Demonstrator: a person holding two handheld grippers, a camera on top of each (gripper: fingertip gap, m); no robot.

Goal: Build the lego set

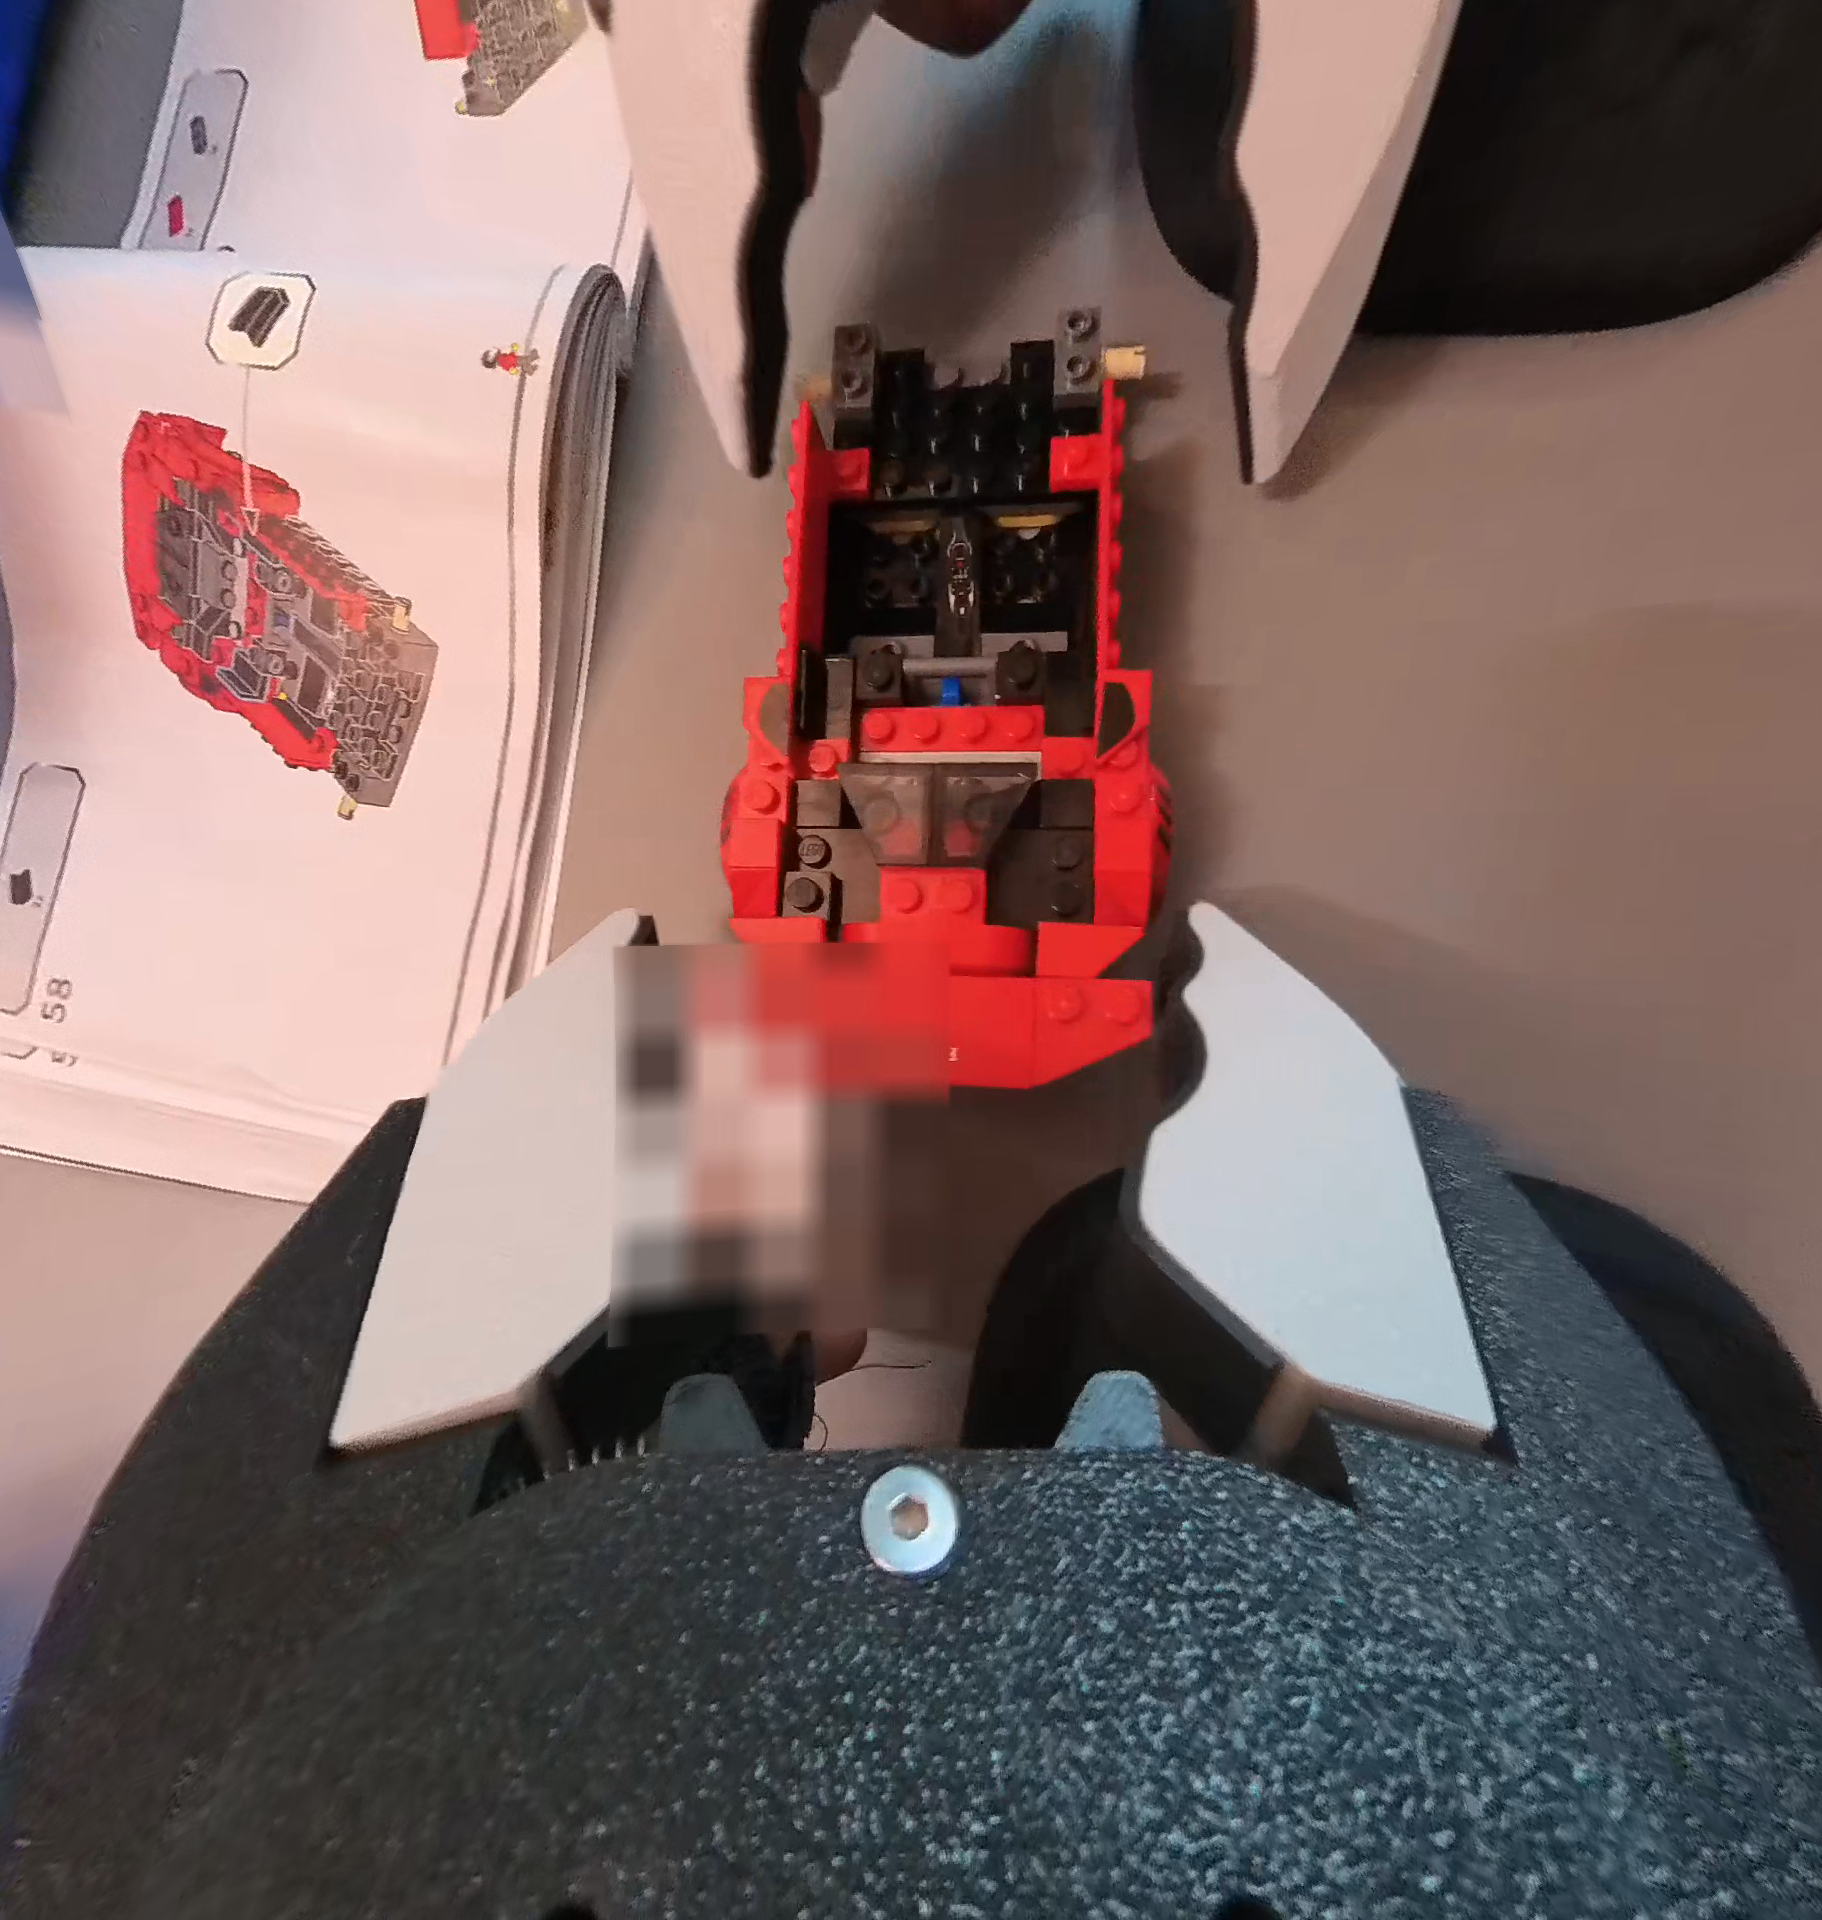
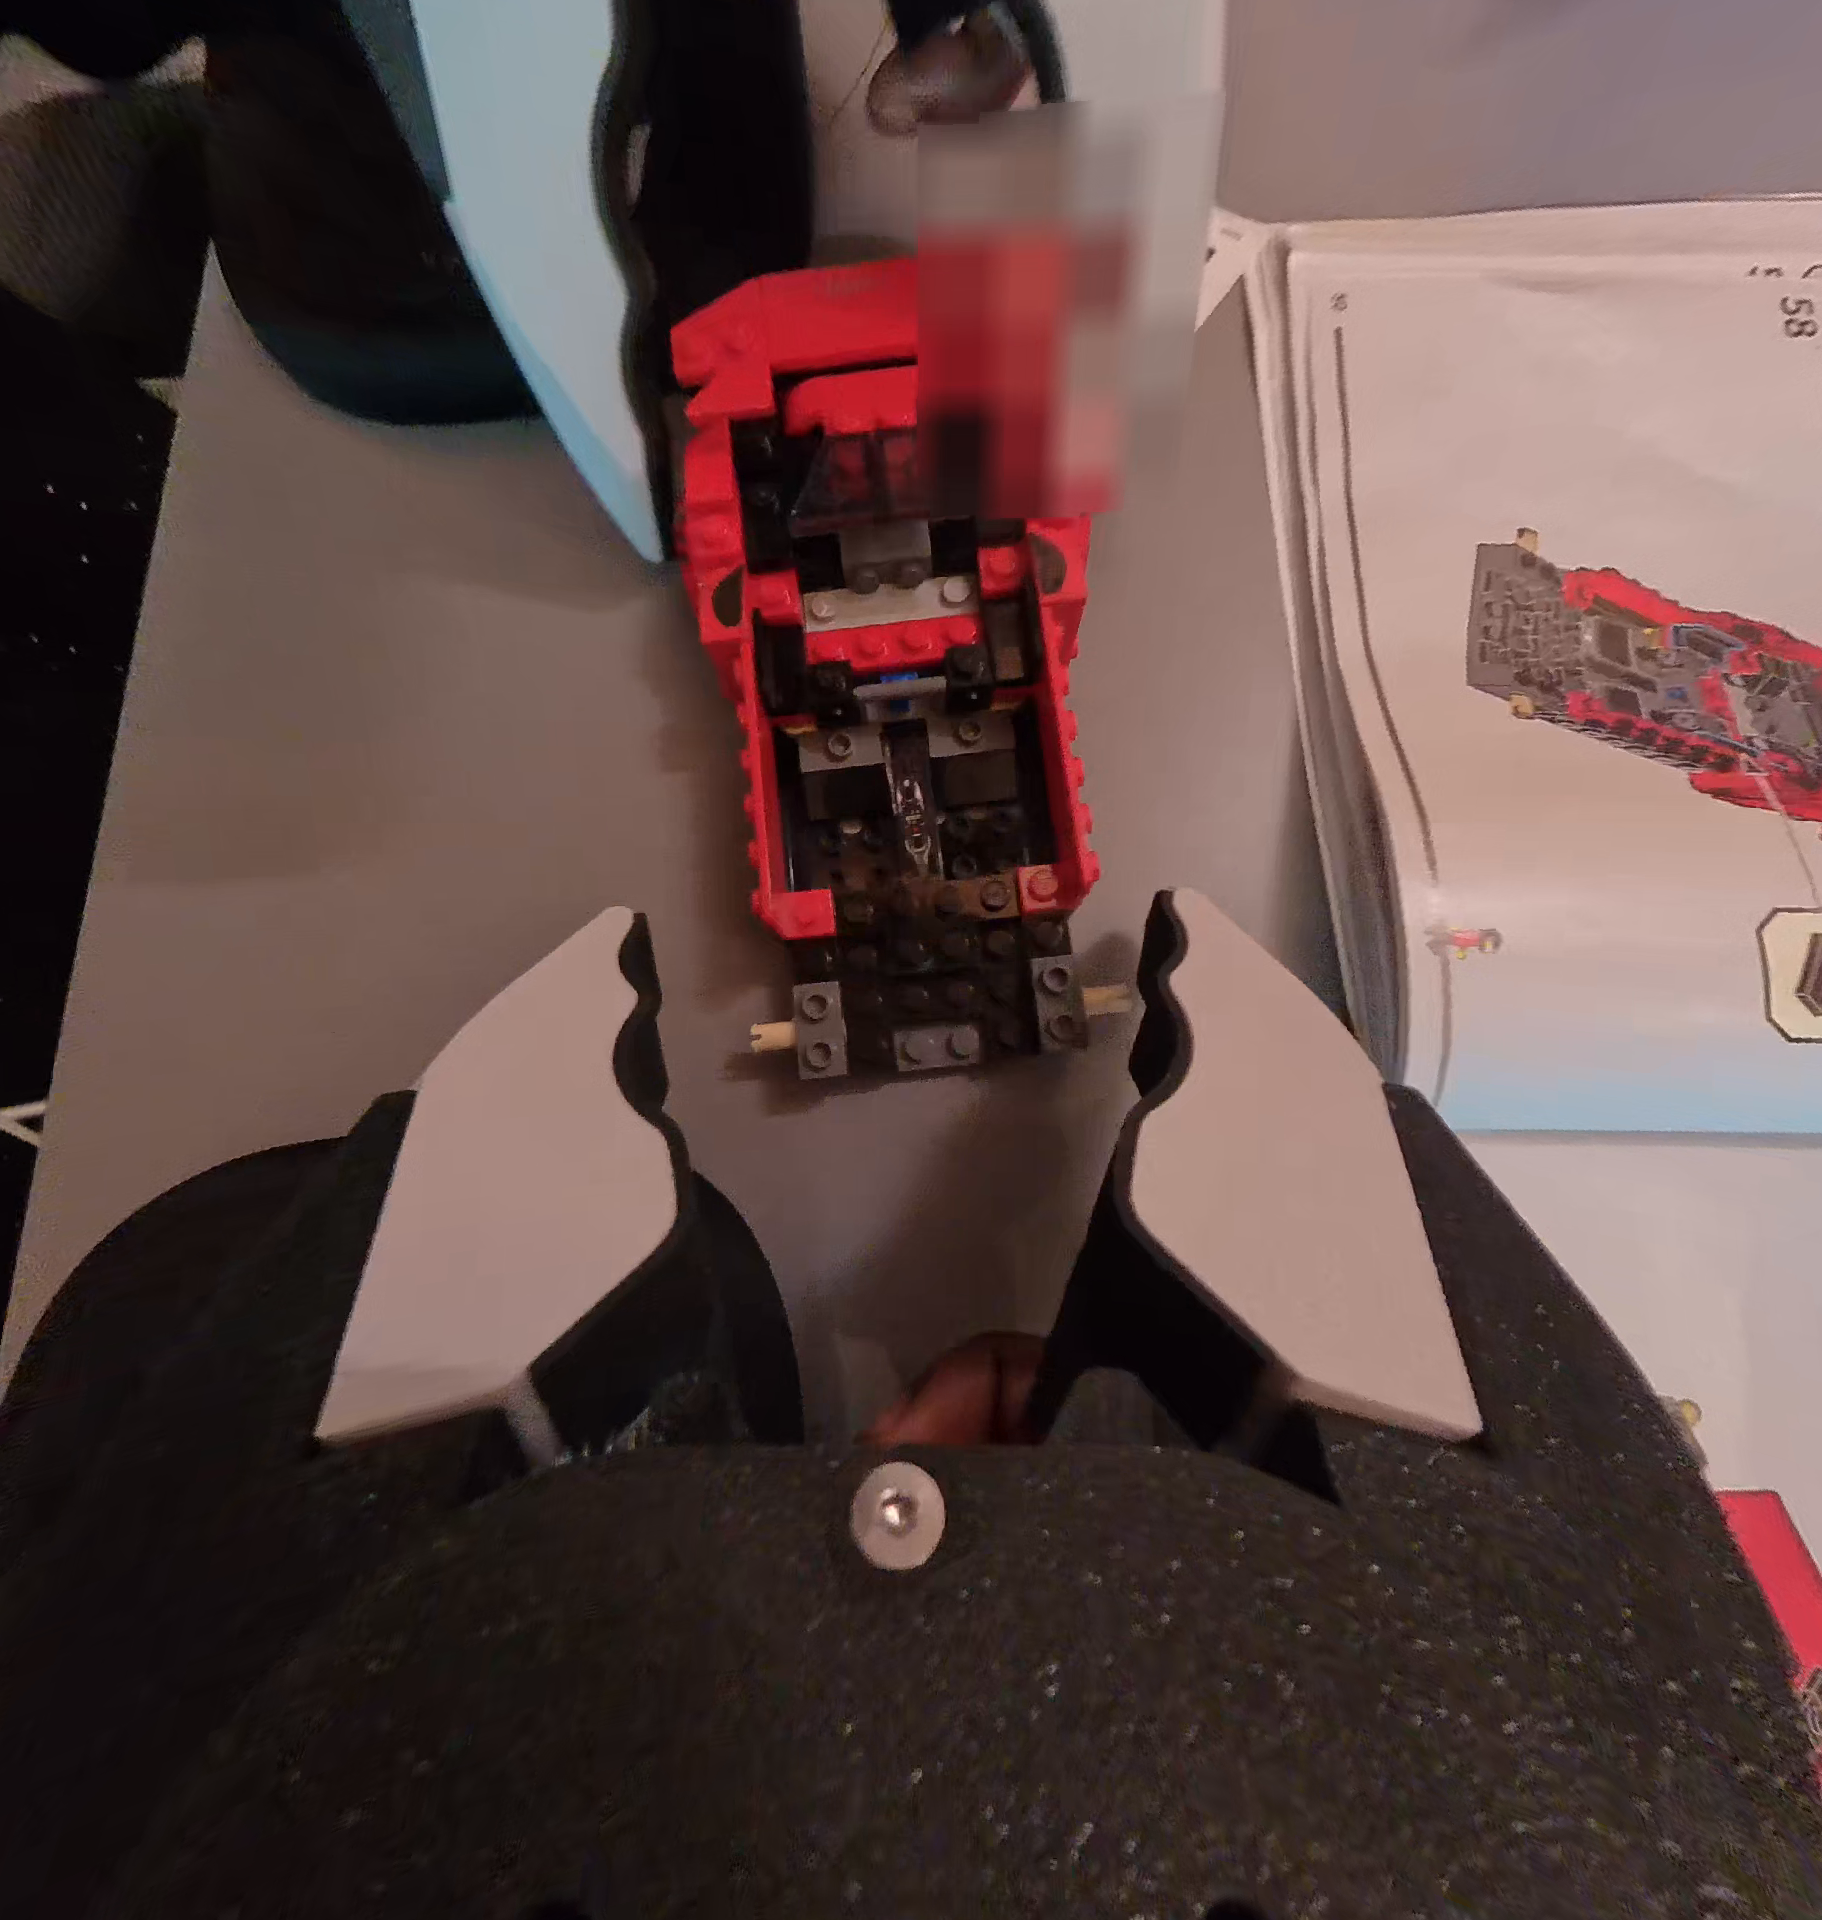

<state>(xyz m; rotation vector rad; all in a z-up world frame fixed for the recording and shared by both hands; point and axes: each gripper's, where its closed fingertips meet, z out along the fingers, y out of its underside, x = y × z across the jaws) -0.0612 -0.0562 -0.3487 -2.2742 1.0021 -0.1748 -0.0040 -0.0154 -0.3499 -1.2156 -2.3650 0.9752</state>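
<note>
Left wrist view: your left tool (image 1: 917, 935) is spread wide, with its two grey fingers (image 1: 512, 1174) flanking the red front end of the lego car (image 1: 948, 665); a mosaic patch covers the left corner of that end, so contact there cannot be judged, and the right finger sits just beside the car's corner with no clear grip. The car lies flat on the grey table (image 1: 1509, 727), studs up, its open black-and-grey rear pointing away from you. At that far end your right tool (image 1: 1000, 473) comes in from the top, spread open too, its tips either side of the rear and the tan axle pin, near but apart from it. The open instruction booklet (image 1: 263, 675) lies on the table left of the car. Right wrist view: your right tool (image 2: 902, 925) is released and empty, fingers (image 2: 533, 1174) wide, tips just short of the car's (image 2: 907, 727) grey rear bricks and not touching them. The left tool's pale finger (image 2: 533, 260) stands beside the far red end. The booklet (image 2: 1561, 675) lies to the right on the table (image 2: 419, 727).
</note>
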